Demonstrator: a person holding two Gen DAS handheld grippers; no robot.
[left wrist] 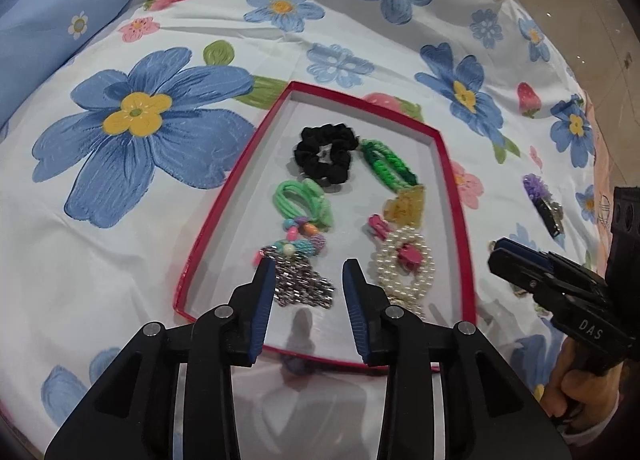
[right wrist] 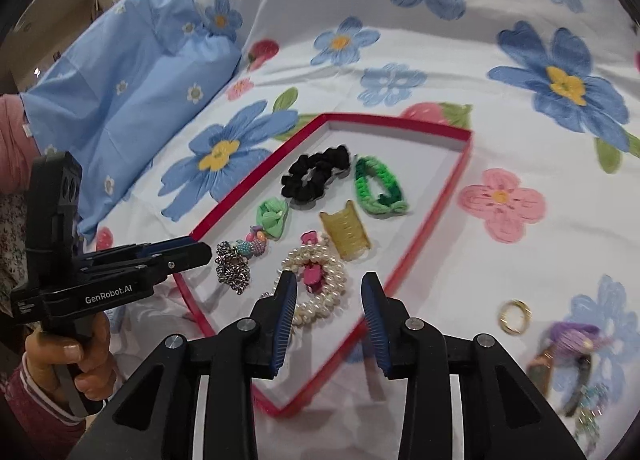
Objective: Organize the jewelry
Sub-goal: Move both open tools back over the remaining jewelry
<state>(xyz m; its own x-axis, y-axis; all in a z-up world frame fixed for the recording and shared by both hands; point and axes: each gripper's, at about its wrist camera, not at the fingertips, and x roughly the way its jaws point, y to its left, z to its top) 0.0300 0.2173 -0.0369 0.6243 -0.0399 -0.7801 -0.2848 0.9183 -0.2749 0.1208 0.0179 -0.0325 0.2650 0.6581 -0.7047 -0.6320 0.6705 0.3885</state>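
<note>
The right gripper (right wrist: 329, 320) is hovering, fingers apart and empty, directly over the pearl bracelet (right wrist: 320, 280) in the red tray (right wrist: 460, 179). The left gripper (left wrist: 308, 300) is likewise gaping beside the silver chain (left wrist: 300, 280). Descending carelessly risks snagging already-sorted pieces instead of the gold ring (right wrist: 515, 316) lying right of the fingers.

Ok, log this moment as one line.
left gripper: open, empty | right gripper: open, empty | red tray: holds hair ties, pearls | gold ring: outside tray

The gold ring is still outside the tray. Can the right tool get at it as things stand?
Probably yes. The gold ring lies alone on the sheet beside the open, empty right tool, outside the red tray, nothing covering it.
</note>
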